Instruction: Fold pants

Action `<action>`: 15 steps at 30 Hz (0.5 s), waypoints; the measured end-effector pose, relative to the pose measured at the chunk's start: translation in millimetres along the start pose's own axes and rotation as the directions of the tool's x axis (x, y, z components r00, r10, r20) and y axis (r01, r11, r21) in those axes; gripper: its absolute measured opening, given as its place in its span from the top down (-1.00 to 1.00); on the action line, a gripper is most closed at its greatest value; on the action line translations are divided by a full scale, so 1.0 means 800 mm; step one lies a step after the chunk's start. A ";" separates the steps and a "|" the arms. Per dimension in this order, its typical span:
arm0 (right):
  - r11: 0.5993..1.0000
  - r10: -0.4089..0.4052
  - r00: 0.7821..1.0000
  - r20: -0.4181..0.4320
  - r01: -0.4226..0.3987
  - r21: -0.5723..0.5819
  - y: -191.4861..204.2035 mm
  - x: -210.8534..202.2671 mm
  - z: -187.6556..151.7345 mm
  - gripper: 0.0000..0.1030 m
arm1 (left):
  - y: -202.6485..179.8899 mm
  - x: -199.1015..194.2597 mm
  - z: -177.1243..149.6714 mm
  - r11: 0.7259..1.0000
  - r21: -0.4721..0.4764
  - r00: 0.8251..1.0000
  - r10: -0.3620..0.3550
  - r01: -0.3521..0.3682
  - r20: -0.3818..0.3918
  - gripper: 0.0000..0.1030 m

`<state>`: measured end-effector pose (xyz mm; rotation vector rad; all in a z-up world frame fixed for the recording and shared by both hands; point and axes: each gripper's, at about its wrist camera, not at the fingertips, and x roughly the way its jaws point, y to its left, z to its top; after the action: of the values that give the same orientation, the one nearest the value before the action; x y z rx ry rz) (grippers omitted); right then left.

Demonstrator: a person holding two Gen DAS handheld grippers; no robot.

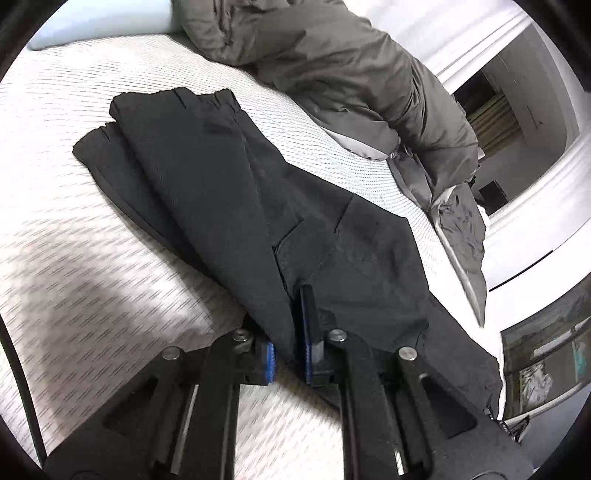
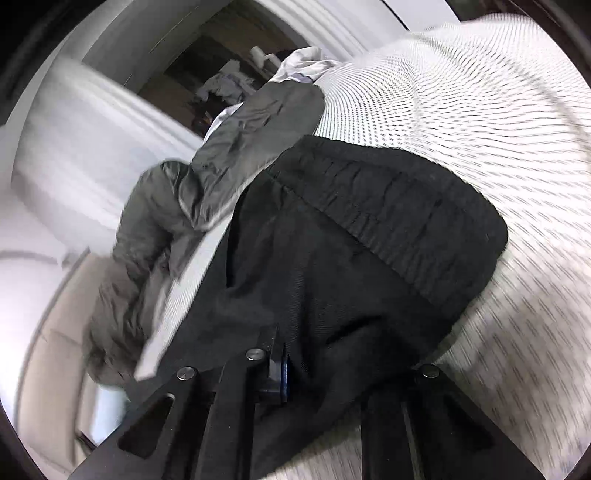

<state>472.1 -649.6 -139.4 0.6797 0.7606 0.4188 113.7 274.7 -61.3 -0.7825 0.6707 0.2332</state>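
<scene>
Black pants [image 1: 229, 184] lie lengthwise on a white patterned mattress [image 1: 74, 240], legs stacked, hems at the far left. My left gripper [image 1: 291, 350] is shut on the pants' near edge; blue pads pinch a fold of cloth. In the right wrist view the pants [image 2: 351, 240] show their elastic waistband [image 2: 399, 199]. My right gripper [image 2: 332, 365] is shut on the pants below the waistband; cloth covers the right finger, and only the left blue pad [image 2: 283, 373] shows.
A crumpled grey duvet [image 1: 351, 74] lies along the far side of the mattress, also in the right wrist view [image 2: 221, 155]. A pale blue pillow [image 1: 99, 22] is at the head. A white wall and a dark doorway [image 1: 491, 122] lie beyond.
</scene>
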 end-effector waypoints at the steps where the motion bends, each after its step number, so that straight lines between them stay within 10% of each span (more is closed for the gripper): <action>1: 1.000 -0.001 1.000 -0.006 0.001 -0.019 -0.001 -0.012 -0.010 0.74 | 0.010 -0.019 -0.014 1.000 0.016 1.000 0.016 -0.016 -0.004 0.82; 5: 0.995 -0.003 0.999 -0.040 -0.001 -0.099 -0.014 -0.052 -0.046 0.34 | 0.044 -0.066 -0.042 0.998 0.034 0.998 0.054 -0.053 -0.023 0.59; 10: 0.993 -0.086 0.989 0.121 0.096 -0.073 -0.024 -0.118 -0.054 -0.33 | 0.034 -0.131 -0.046 0.976 0.149 0.984 0.140 -0.156 0.111 0.30; 15: 0.927 -0.240 0.944 0.227 0.293 -0.234 0.020 -0.151 -0.045 -0.67 | -0.029 -0.157 -0.048 0.946 0.301 0.985 0.074 -0.118 0.156 -0.76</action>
<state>364.0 -692.9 -88.9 0.3515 0.5866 0.1935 8.6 237.4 12.2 -0.4281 0.5925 0.2631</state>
